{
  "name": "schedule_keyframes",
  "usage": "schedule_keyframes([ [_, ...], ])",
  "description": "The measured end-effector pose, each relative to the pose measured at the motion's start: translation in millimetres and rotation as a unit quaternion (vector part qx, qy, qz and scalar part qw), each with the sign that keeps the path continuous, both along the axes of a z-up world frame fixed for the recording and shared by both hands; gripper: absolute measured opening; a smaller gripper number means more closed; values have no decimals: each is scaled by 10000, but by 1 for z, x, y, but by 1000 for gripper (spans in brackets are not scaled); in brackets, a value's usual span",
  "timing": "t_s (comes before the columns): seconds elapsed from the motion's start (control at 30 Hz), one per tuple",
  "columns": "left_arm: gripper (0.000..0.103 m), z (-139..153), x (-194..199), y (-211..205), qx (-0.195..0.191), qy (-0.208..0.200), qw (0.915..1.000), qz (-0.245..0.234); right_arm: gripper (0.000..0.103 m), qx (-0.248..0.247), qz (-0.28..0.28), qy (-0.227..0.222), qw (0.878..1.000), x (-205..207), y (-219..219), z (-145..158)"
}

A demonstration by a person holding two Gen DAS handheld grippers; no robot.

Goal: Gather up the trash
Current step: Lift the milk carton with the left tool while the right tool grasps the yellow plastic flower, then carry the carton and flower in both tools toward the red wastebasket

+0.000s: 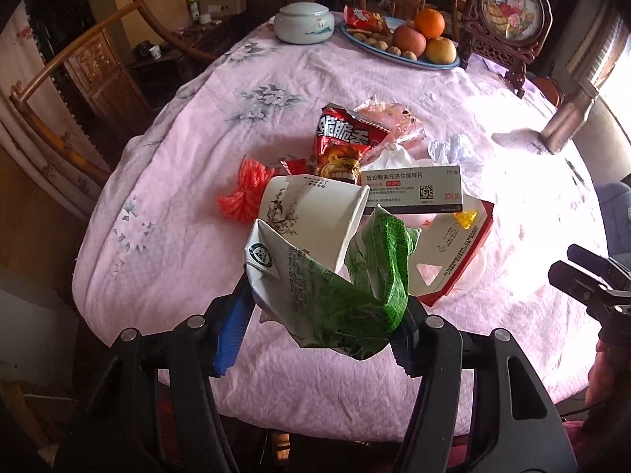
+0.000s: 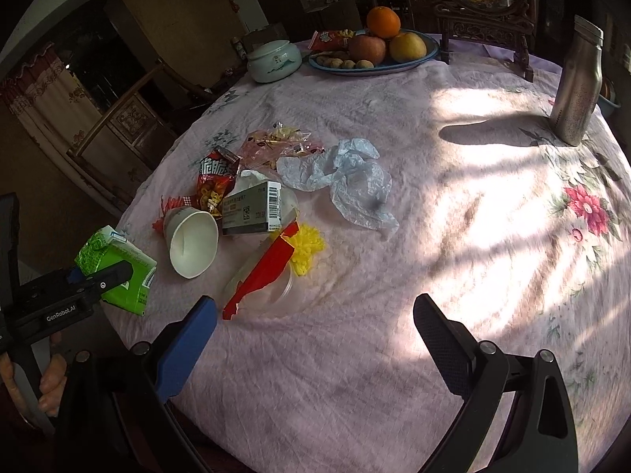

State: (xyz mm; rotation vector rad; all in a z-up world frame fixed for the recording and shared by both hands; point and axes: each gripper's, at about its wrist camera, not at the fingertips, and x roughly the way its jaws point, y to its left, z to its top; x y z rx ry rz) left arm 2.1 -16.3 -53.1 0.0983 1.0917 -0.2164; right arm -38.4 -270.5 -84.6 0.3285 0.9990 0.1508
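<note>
Carton first: your left gripper [image 1: 327, 315] is clamped on the crumpled green-and-white carton [image 1: 335, 295], lifted clear of the pink tablecloth [image 1: 177, 205]. Just beyond it at 12 o'clock lies the tipped paper cup [image 1: 315, 216], with the red snack bag [image 1: 343, 146] behind and the medicine box [image 1: 414, 193] at 1 o'clock. Your right gripper [image 2: 315, 339] hangs empty, jaws spread wide, with the trash pile at its 11 o'clock and the blue plastic bag [image 2: 351, 181] at 12.

My left camera looks steeply down at the near tabletop [image 1: 165, 181] edge; my right camera looks across it from right. Both share the trash pile [image 2: 252, 205].
</note>
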Motion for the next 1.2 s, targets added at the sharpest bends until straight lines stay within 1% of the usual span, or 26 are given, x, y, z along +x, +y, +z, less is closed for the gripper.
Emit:
schedule_keyframes([
  [0.1, 60, 4, -6, 20, -50, 53, 9995, 323, 97, 270, 83, 93, 9996, 11, 6, -11],
  [0.23, 60, 7, -24, 55, 28, 68, 9971, 752, 84, 564, 133, 114, 9983, 27, 11, -24],
  [0.3, 60, 9, -32, 73, 11, 84, 9948, 1014, 78, 715, 98, 160, 9973, 38, 12, -31],
  [0.37, 60, 10, -39, 90, -15, 94, 9920, 1258, 69, 872, 51, 189, 9960, 48, 13, -36],
  [0.4, 60, 11, -43, 98, -16, 95, 9906, 1367, 67, 914, 46, 174, 9957, 54, 14, -38],
  [0.43, 60, 11, -47, 104, -13, 96, 9892, 1464, 60, 923, 73, 158, 9956, 58, 17, -39],
  [0.5, 60, 11, -53, 116, -9, 114, 9864, 1639, 31, 925, 164, 162, 9954, 66, 21, -39],
  [0.53, 60, 11, -56, 122, -17, 124, 9851, 1714, 20, 974, 178, 146, 9950, 67, 23, -38],
  [0.6, 60, 12, -60, 132, -71, 128, 9826, 1852, 18, 1107, 183, -102, 9936, 63, 23, -25],
  [0.67, 60, 12, -62, 141, -158, 127, 9802, 1968, 16, 1034, 286, -386, 9935, 55, 26, -6],
  [0.8, 60, 13, -60, 153, -349, 97, 9780, 2053, 12, 1222, 401, -876, 9878, 44, 25, 29],
  [0.83, 60, 12, -58, 156, -395, 88, 9778, 2054, 12, 1183, 445, -880, 9881, 46, 26, 31],
  [0.87, 60, 12, -57, 157, -445, 84, 9776, 2054, 12, 1074, 529, -748, 9900, 50, 29, 29],
  [0.9, 60, 11, -55, 159, -501, 82, 9774, 2052, 12, 895, 504, -564, 9931, 54, 31, 23],
  [0.93, 60, 11, -54, 160, -545, 75, 9773, 2047, 10, 840, 327, -405, 9951, 56, 28, 15],
  [0.97, 60, 11, -53, 161, -567, 63, 9774, 2038, 5, 1018, 235, -298, 9941, 54, 23, 9],
  [1.0, 60, 11, -52, 162, -583, 46, 9775, 2025, 5, 1139, 216, -236, 9930, 51, 21, 6],
  [1.1, 60, 11, -50, 162, -640, 39, 9781, 1982, 5, 780, 258, -217, 9964, 42, 25, 0],
  [1.2, 60, 9, -46, 161, -633, 74, 9787, 1951, 9, 755, 254, -23, 9968, 42, 26, -7],
])
